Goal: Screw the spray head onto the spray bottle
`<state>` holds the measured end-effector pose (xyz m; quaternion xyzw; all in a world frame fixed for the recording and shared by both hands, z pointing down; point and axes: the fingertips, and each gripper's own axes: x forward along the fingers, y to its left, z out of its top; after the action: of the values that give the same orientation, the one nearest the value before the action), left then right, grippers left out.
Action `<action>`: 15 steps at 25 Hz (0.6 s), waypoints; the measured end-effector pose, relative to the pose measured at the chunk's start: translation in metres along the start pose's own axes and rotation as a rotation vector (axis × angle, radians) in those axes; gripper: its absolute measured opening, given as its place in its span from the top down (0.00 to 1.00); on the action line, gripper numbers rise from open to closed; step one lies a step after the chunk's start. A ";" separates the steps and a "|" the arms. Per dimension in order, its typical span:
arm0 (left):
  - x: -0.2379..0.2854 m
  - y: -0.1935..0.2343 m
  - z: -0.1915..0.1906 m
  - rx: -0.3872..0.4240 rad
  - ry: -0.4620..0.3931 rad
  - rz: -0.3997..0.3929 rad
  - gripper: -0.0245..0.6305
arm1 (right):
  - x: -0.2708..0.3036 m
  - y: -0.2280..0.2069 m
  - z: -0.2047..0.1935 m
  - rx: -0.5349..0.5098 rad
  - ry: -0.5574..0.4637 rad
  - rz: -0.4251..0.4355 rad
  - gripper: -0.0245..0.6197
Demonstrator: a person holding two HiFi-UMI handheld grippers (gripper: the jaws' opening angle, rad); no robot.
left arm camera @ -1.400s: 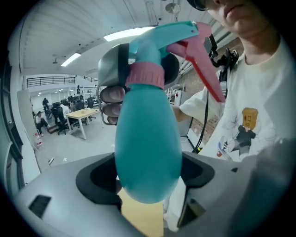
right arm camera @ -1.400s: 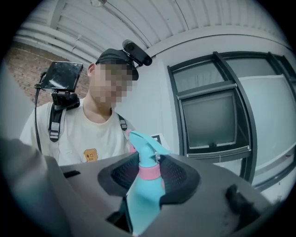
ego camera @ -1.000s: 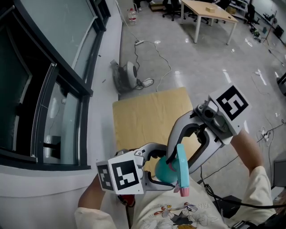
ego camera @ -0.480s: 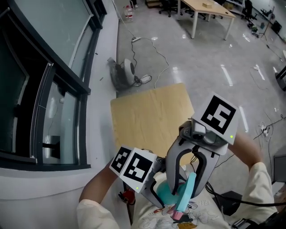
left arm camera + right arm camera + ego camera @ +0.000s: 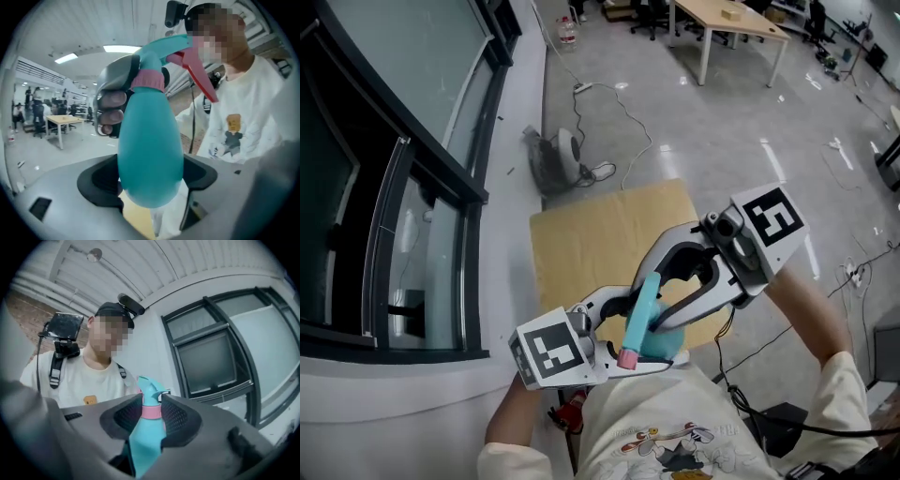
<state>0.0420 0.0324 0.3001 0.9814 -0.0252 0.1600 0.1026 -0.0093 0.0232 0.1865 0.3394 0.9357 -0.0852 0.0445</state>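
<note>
A teal spray bottle is held in the air over my lap, its teal spray head with a pink trigger pointing down-left. My left gripper is shut on the bottle's round body, both pads against it. My right gripper reaches in from the upper right. Its jaws are closing and its pads press the pink collar under the spray head. In the left gripper view, the right gripper's fingers wrap the collar and the red trigger sticks out to the right.
A light wooden tabletop lies just ahead of the grippers. A dark-framed window wall runs along the left. On the grey floor beyond are a small fan-like device, loose cables and a desk.
Both grippers and the bottle have come up from my lap. The spray head's trigger end has swung from the lower right to the lower left. The left gripper's marker cube has dropped to the left.
</note>
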 end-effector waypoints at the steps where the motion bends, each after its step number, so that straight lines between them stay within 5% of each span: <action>1: -0.001 0.007 0.000 -0.018 -0.013 0.055 0.35 | -0.001 -0.006 0.000 -0.020 0.010 -0.049 0.76; 9: -0.024 0.053 -0.003 -0.128 0.003 0.499 0.35 | -0.002 -0.039 0.003 -0.142 0.068 -0.376 0.77; 15: -0.057 0.085 -0.013 -0.112 0.044 0.864 0.36 | 0.007 -0.063 0.003 -0.247 0.083 -0.660 0.77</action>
<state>-0.0235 -0.0472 0.3105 0.8701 -0.4399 0.2076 0.0798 -0.0554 -0.0206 0.1911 0.0139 0.9992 0.0326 0.0170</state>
